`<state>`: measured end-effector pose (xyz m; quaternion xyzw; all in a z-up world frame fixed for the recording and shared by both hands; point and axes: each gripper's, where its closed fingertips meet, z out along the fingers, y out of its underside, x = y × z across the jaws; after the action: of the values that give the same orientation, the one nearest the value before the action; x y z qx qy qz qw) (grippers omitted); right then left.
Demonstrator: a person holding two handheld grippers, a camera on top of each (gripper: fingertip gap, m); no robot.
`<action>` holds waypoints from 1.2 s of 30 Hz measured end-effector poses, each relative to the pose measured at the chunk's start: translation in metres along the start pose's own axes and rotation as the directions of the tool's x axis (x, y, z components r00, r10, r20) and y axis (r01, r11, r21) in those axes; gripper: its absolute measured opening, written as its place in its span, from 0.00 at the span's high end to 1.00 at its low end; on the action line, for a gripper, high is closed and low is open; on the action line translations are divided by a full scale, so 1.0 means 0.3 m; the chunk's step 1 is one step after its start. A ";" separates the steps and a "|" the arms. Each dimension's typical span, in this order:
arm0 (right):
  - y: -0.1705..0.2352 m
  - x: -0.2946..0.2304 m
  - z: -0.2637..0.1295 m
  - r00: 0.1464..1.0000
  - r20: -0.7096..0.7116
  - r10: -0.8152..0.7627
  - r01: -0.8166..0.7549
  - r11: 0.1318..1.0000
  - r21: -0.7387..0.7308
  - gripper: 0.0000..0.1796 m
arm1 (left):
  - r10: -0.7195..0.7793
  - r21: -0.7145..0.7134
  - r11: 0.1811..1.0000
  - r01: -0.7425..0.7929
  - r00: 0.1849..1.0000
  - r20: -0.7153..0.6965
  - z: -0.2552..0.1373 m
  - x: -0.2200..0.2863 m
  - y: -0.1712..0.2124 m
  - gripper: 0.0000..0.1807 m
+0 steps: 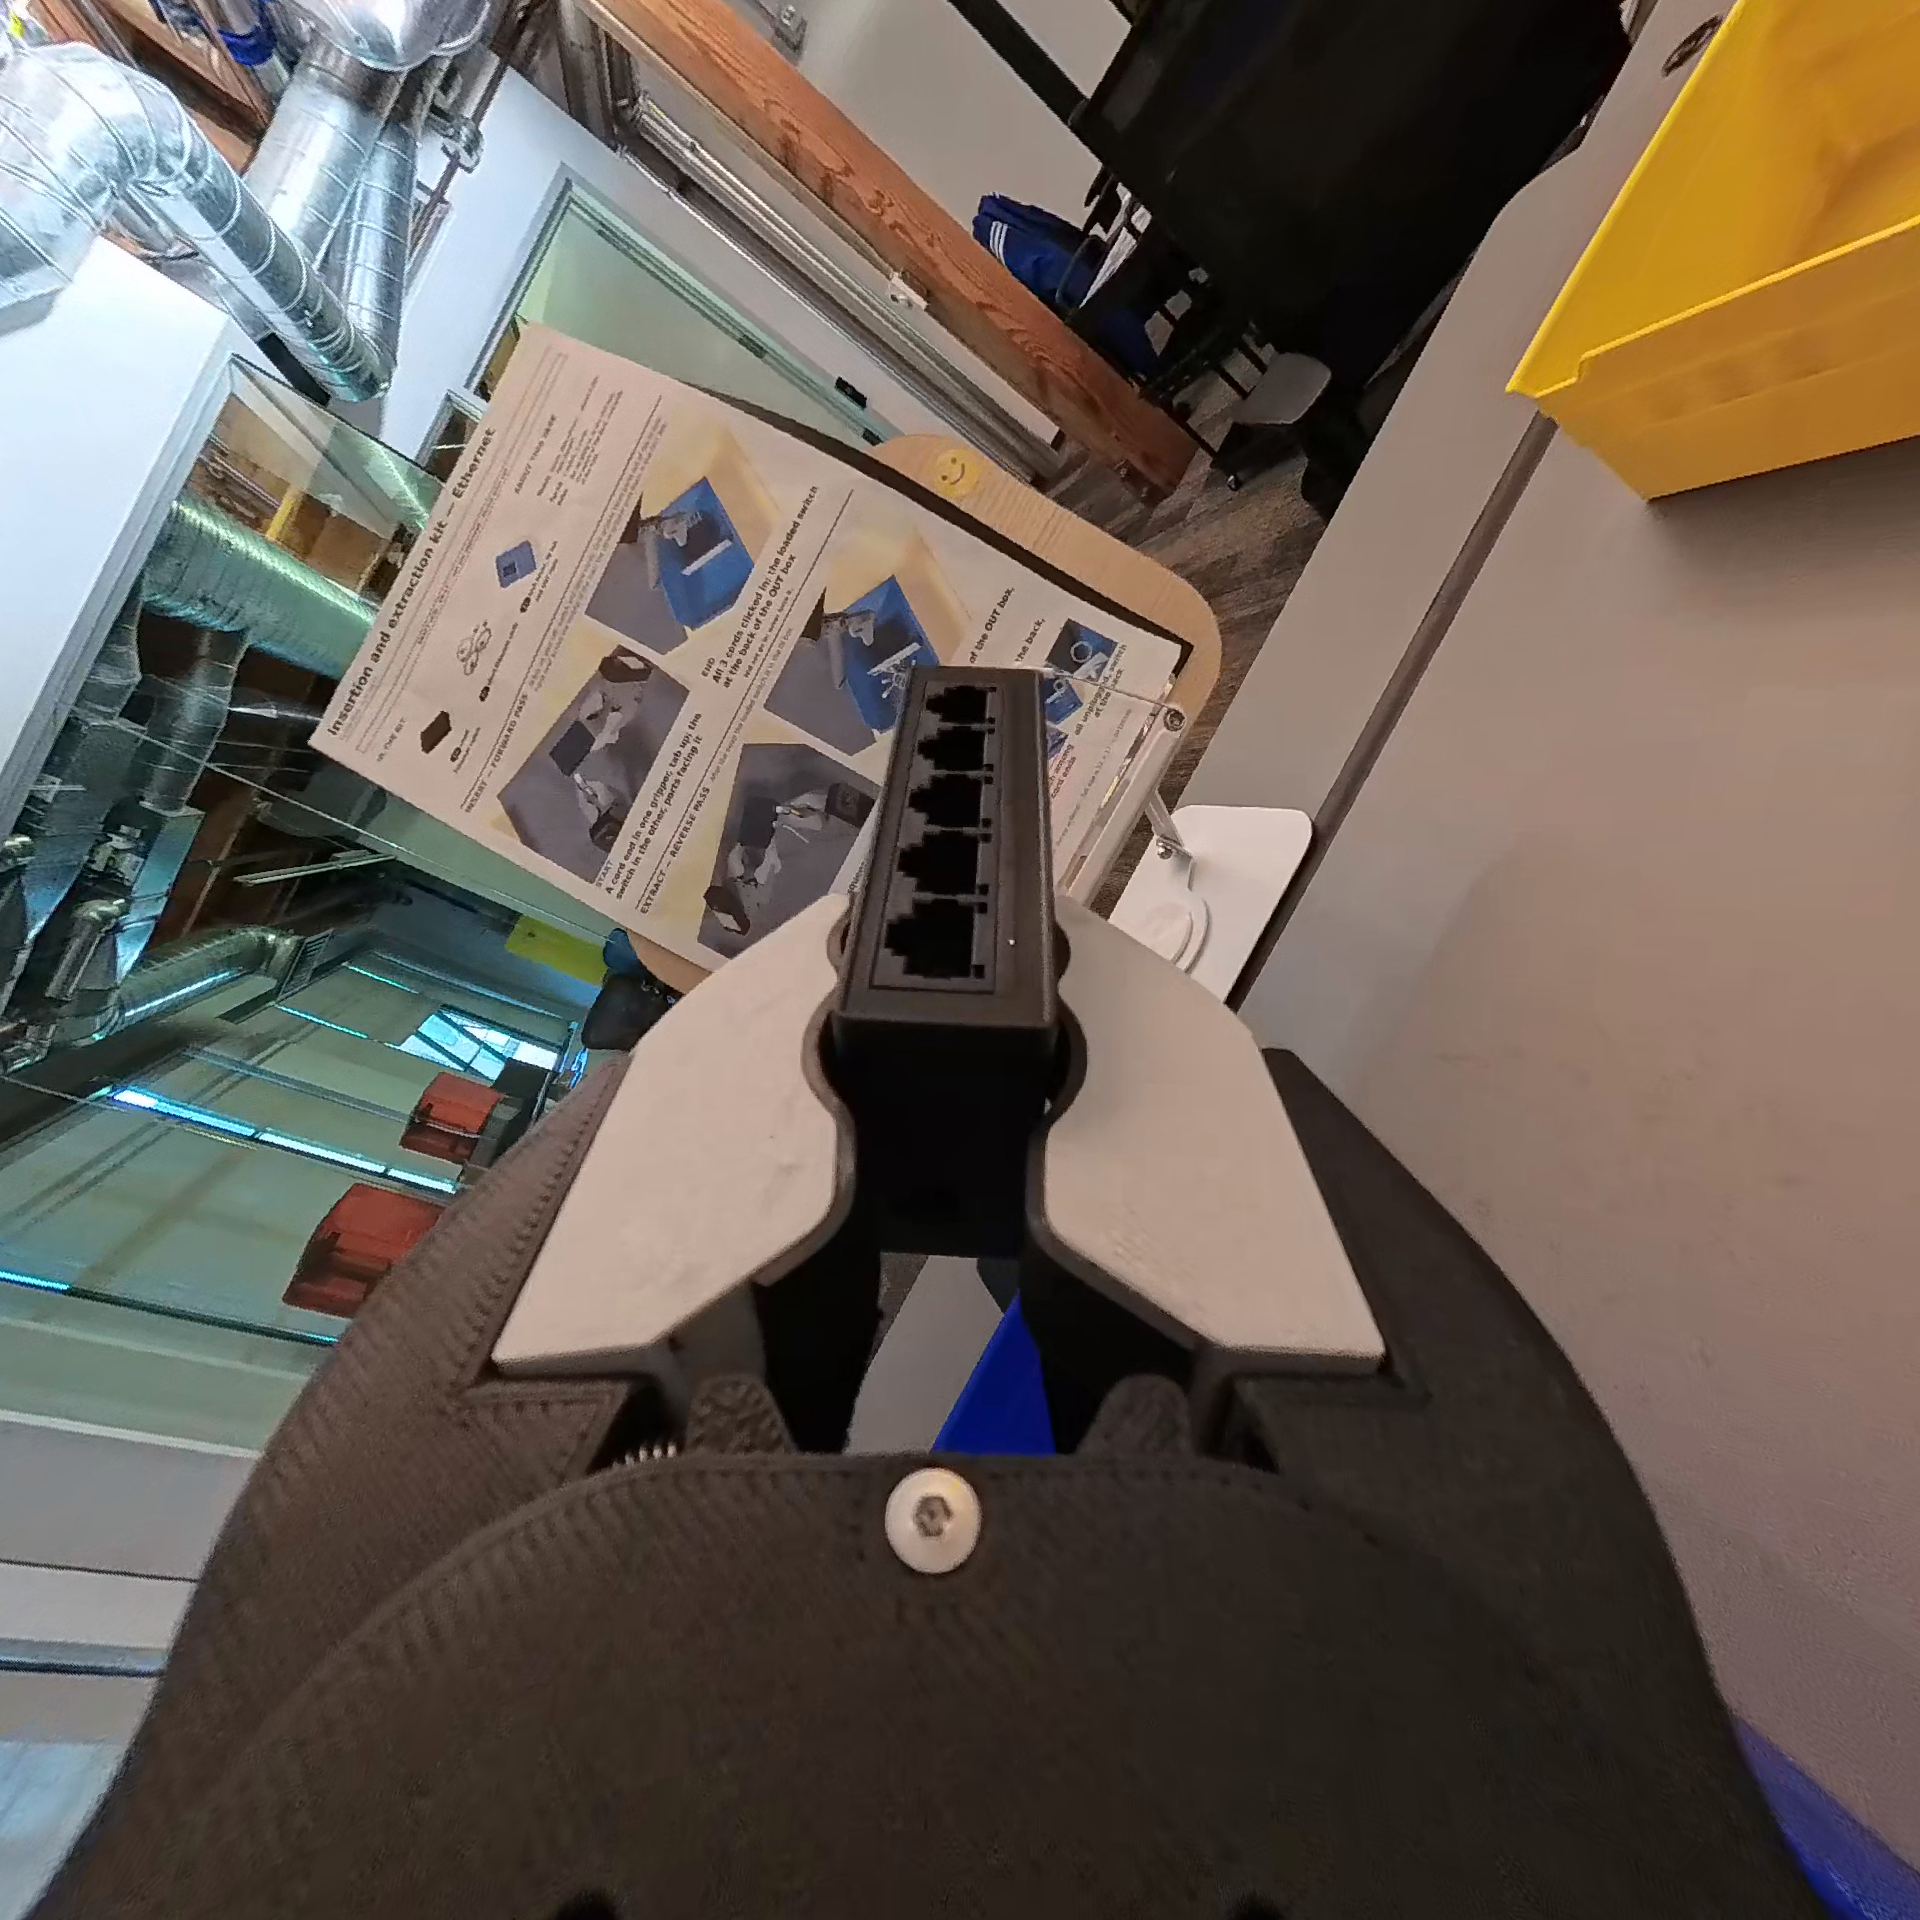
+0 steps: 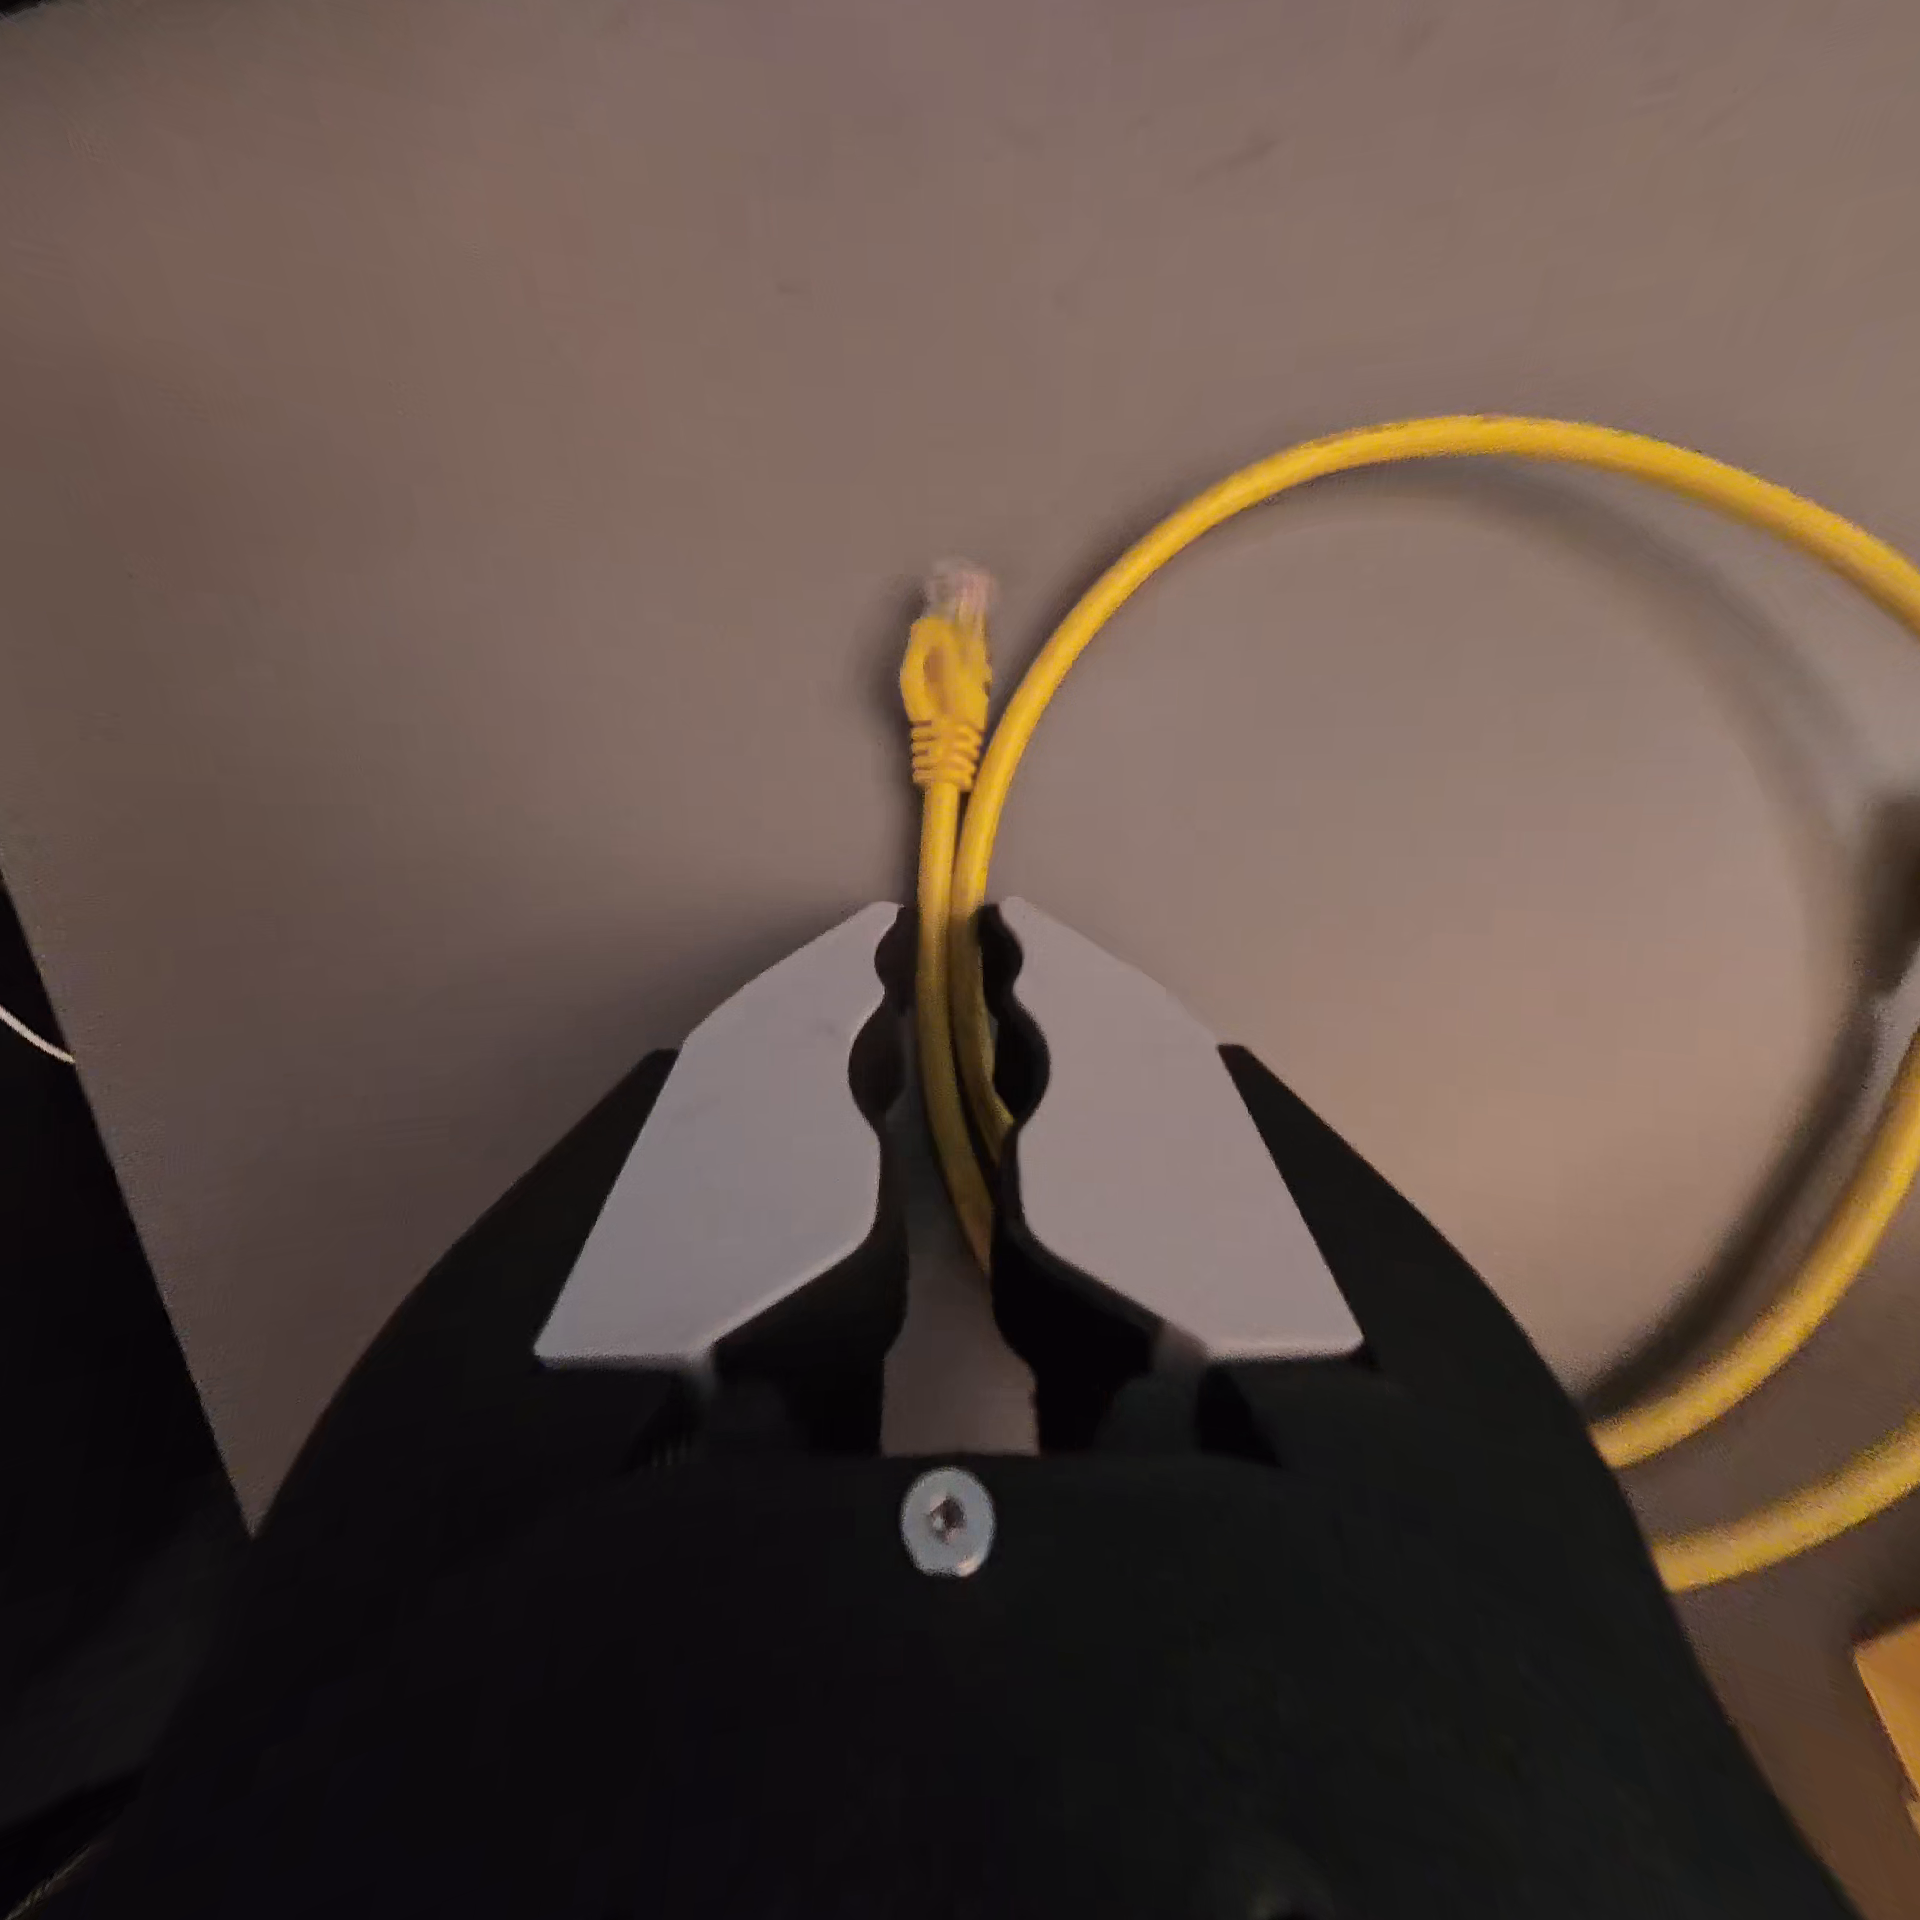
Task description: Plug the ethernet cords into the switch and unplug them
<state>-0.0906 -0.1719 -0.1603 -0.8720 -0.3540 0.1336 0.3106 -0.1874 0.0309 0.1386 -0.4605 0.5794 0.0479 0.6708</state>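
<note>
Switch [image 1: 951,862] first: in the left wrist view your left claw [image 1: 948,971] is pinching the black box by its sides, lifted off the bench [image 1: 1662,935] with the row of ports facing up toward the camera, and every port you can see is empty, so no cord is plugged in yet. Behind it stand an instruction sheet [image 1: 665,665] on a holder and a yellow bin [image 1: 1756,270] on the bench at upper right (neither is in your way). In the right wrist view your right claw [image 2: 951,914] is pressed together around the yellow ethernet cord [image 2: 1455,447], with two runs of the cable lying side by side between the fingers and the plug [image 2: 945,686] sticking out ahead of the tips; the rest of the cord loops off to the right over the bench. Whether the cord is lifted or only being gathered against the surface I cannot tell, as the view is blurred. My reading is that you are at the very start: both pieces are in hand, but bringing the plug to a port, seating it, repeating for any other cords, and then all the unplugging are left.
</note>
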 end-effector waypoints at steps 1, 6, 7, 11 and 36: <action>-0.004 0.001 0.003 1.000 0.001 -0.001 0.001 1.000 -0.002 0.93 | 0.001 0.002 1.000 -0.001 1.000 -0.003 0.001 0.003 -0.003 0.84; -0.070 -0.033 -0.017 0.989 0.095 0.114 -0.123 0.987 0.102 0.93 | 0.008 -0.001 1.000 -0.008 1.000 -0.006 0.007 0.010 -0.004 0.84; -0.101 -0.044 -0.040 0.982 0.132 0.136 -0.155 0.976 0.150 0.93 | 0.008 -0.002 1.000 -0.008 1.000 -0.001 0.006 0.008 -0.003 0.84; -0.276 -0.061 -0.240 0.945 0.280 0.168 -0.272 0.881 0.387 0.94 | 0.004 -0.003 1.000 -0.004 1.000 0.010 -0.001 -0.004 -0.001 0.84; -0.455 0.316 -0.980 0.956 -0.250 0.151 0.058 0.742 0.668 0.97 | 0.018 -0.029 0.999 -0.018 1.000 0.005 0.012 0.009 0.008 0.84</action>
<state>0.0373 -0.1611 0.1521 -0.7211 -0.2112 0.1309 0.6467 -0.1853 0.0333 0.1347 -0.4648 0.5811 0.0632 0.6651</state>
